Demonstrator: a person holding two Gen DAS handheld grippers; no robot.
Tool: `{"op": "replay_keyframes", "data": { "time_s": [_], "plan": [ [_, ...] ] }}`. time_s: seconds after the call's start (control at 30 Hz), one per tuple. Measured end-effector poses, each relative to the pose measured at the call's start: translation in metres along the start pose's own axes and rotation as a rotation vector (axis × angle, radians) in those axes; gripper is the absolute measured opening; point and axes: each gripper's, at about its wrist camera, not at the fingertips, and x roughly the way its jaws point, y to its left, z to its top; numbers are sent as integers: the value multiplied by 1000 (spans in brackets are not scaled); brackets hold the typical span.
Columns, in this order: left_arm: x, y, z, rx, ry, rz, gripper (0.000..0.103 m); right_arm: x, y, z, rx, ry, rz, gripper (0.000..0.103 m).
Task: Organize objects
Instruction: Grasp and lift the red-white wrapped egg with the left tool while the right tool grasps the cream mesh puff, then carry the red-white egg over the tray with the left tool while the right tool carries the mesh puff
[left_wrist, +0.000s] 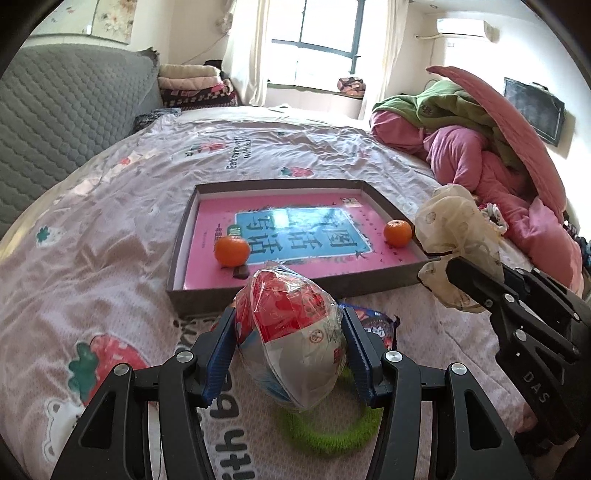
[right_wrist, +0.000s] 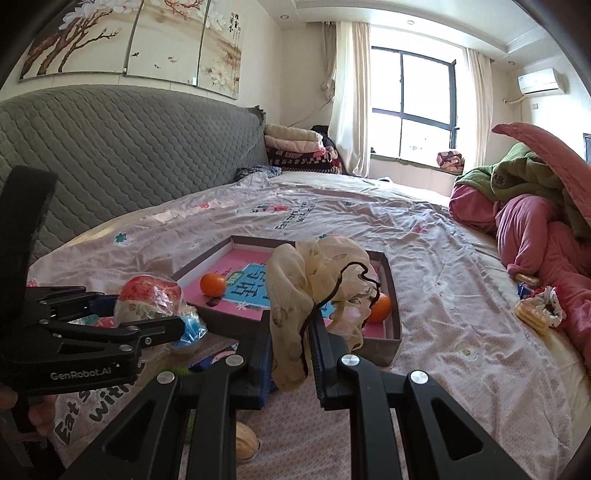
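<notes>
Plastic-wrapped snack packet (left_wrist: 295, 332), red on top and white below under crinkled clear film, is sitting between the blue pads of the left hand-held gripper (left_wrist: 291, 354), lifted above the bed (left_wrist: 92, 229) just short of the near wall of the shallow box (left_wrist: 295, 291). The jaws are standing roughly half open and pressing the packet's sides. That film is looking slick and the bundle is bulging past the pads, so it is likely at risk of squirming out and dropping onto the green ring (left_wrist: 328, 432) and dark snack wrapper (left_wrist: 376, 325) lying below, or of clipping the box wall if carried in too low.

Beside it, the right hand-held gripper (right_wrist: 290, 347) is clamped fully shut on a cream fabric scrunchie (right_wrist: 321, 273) with a dark cord trailing from it. The limp cloth is hanging over the box corner and could be snagging the rim or dragging against the mandarin (right_wrist: 380, 308) resting there. A second mandarin (right_wrist: 213, 284) is lying on the pink book (left_wrist: 295, 236) lining the box; either fruit could be rolling if the box is getting nudged on the soft bedding.
</notes>
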Motion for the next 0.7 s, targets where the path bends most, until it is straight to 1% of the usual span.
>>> {"op": "replay_keyframes", "data": {
  "time_s": [0.23,0.33,0.53,0.7],
  "plan": [
    [8,-3,12,25,-6,-13,57,1,0,3,-15,-17,-19,19],
    [9,-1,18,19,-10,-25,57,2,-1,5,-15,-24,-17,19],
    [11,0,28,29,-23,-21,57,3,0,8,-23,-34,-16,19],
    [14,0,30,41,-22,-26,57,7,-1,12,-23,-41,-10,19]
  ]
}}
